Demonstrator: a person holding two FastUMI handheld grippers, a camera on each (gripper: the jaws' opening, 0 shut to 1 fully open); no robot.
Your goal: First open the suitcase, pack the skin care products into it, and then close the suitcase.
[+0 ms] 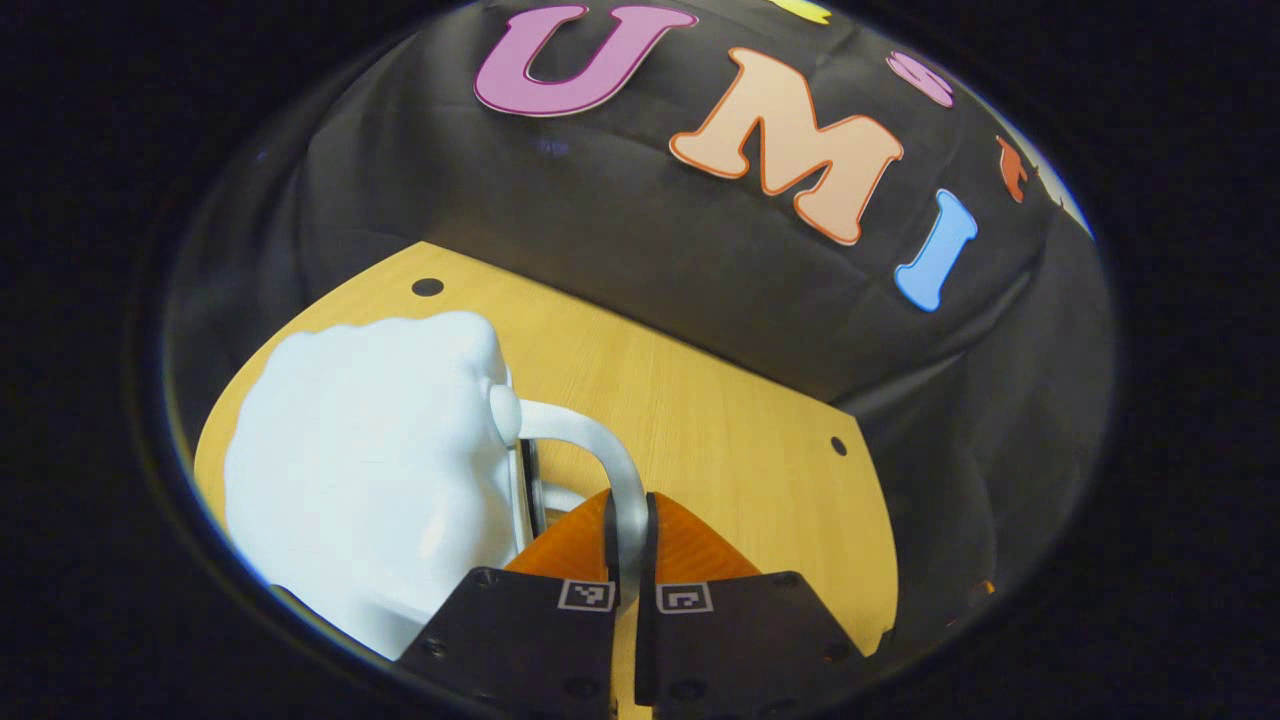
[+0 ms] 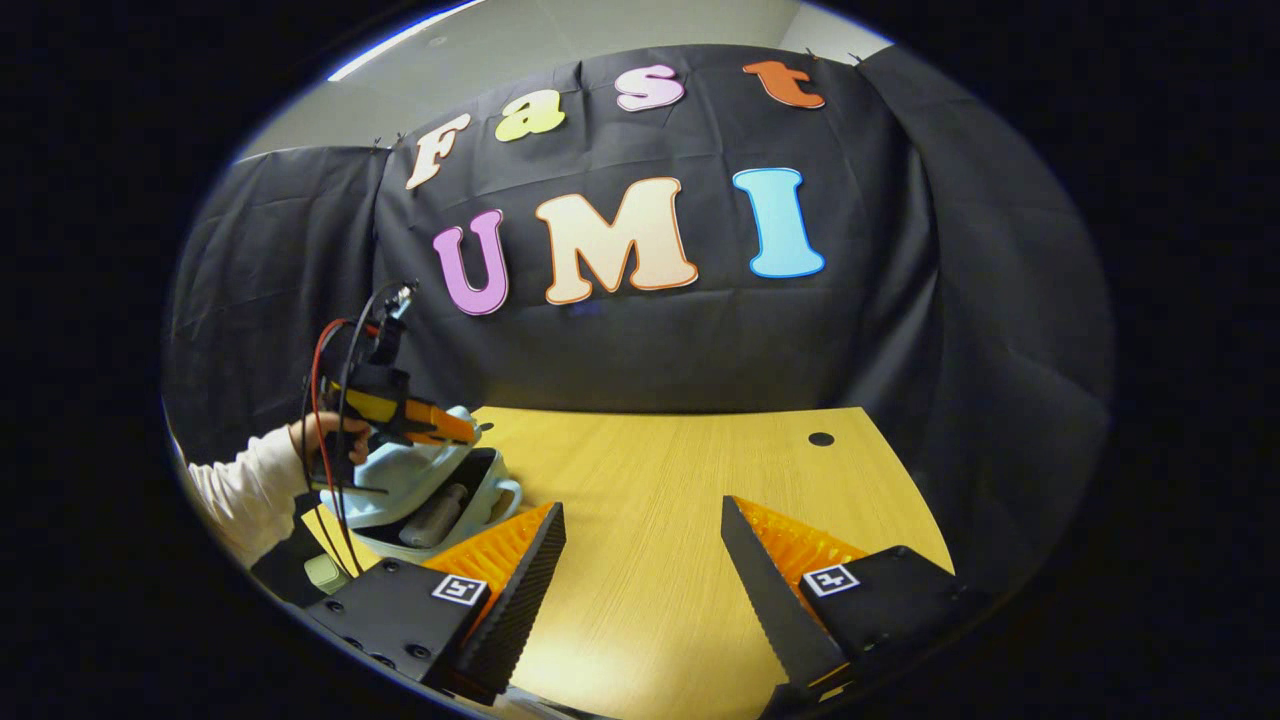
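Black cloth walls close off the booth behind a pale wooden table [image 2: 690,500], whose far edge carries small dark holes. At the table's left end, as seen in the right gripper view, the suitcase [image 2: 425,500] is placed: a small, pale blue hard-shell case with its lid [image 2: 400,478] raised partway, so that a dark interior is exposed. Inside it a pale cylindrical skin care bottle [image 2: 437,517] is seen lying on its side. A curved light handle [image 1: 590,445] projects from the case's side, and in the left gripper view the left claw [image 1: 628,545] is seen pressed together on this handle, the band of the handle being pinched between both fingers. In that same view the shell of the case is washed out to a bright white by the light and fills the lower left. From the right gripper view the left claw's body is seen above the lid, held by a hand [image 2: 325,435] in a white sleeve [image 2: 245,485], with red and black cables looping down beside it and partly crossing the case. A small pale green object is glimpsed just below the case at the table's near edge; what it is cannot be told. The right claw [image 2: 645,590] is held well apart from the suitcase, over bare table, with its fingers spread wide and nothing between them.
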